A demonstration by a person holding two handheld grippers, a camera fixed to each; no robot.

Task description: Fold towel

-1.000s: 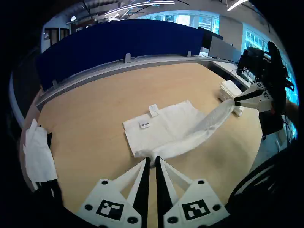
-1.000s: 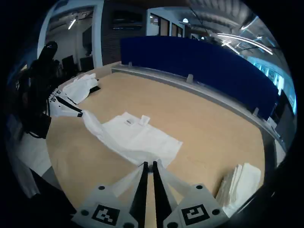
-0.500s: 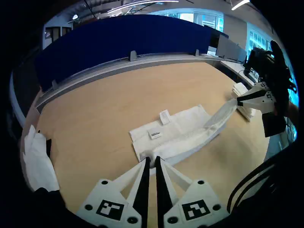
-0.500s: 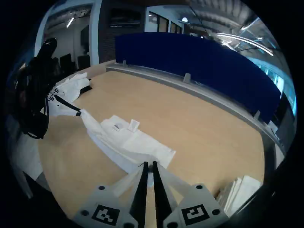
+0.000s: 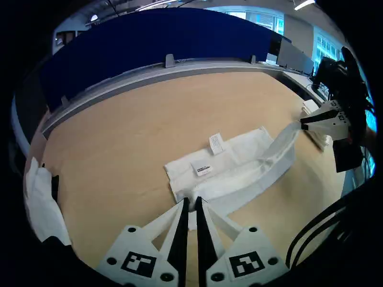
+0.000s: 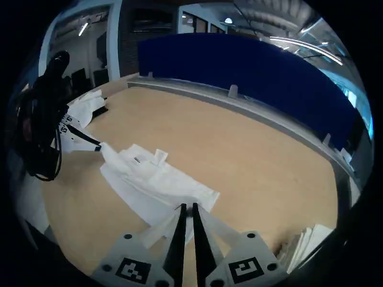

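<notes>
A white towel lies on the wooden table, folded lengthwise into a long strip, with two small tags on top. My left gripper is shut on the towel's near corner. The right gripper is farther off at the right, shut on the opposite corner and holding that end a little above the table. In the right gripper view the towel runs from my right gripper to the left gripper, which a dark-gloved hand holds.
A stack of folded white towels sits by the table edge near the right gripper, also seen as the stack. A loose white cloth pile lies at the opposite edge. A blue partition lines the far side.
Both grippers carried the towel's lifted long edge forward over the flat part. The towel went from a wide sheet to a narrow strip, and its raised right end sank lower.
</notes>
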